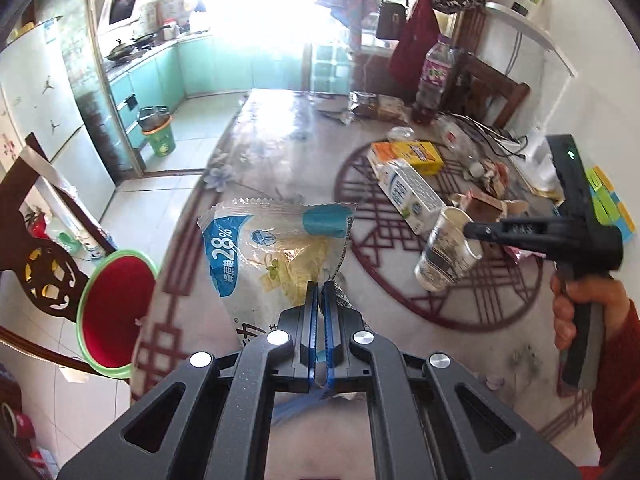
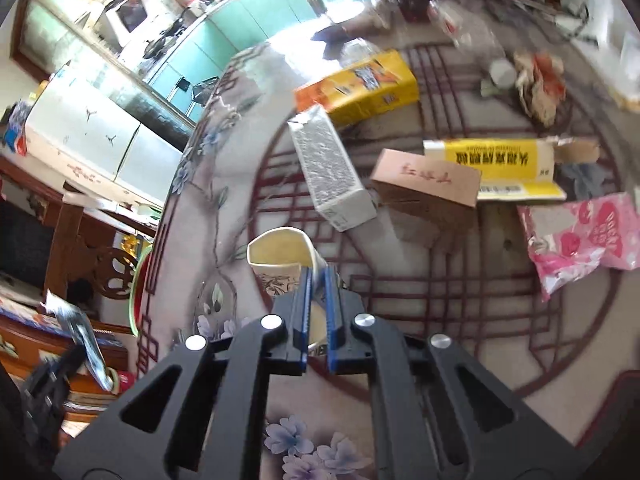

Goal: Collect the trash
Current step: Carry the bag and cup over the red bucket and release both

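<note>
Both tongs loaded. Left tongs (image 1: 320, 286) clamp a clear snack wrapper (image 1: 276, 252) by its lower edge, held over the bench (image 1: 280, 152) edge, near the red bin with green rim (image 1: 116, 312) that sits below on the floor side. Right tongs (image 2: 316, 276) pinch the rim of a paper cup (image 2: 280, 260), lifted above the bench.

Progress looks early: neither item is in the bin yet.

Left on the bench: white carton (image 2: 332, 172), yellow box (image 2: 360, 84), brown box (image 2: 428, 180), yellow-white box (image 2: 504, 172), pink wrapper (image 2: 576, 236), crumpled scraps (image 2: 538, 84).
</note>
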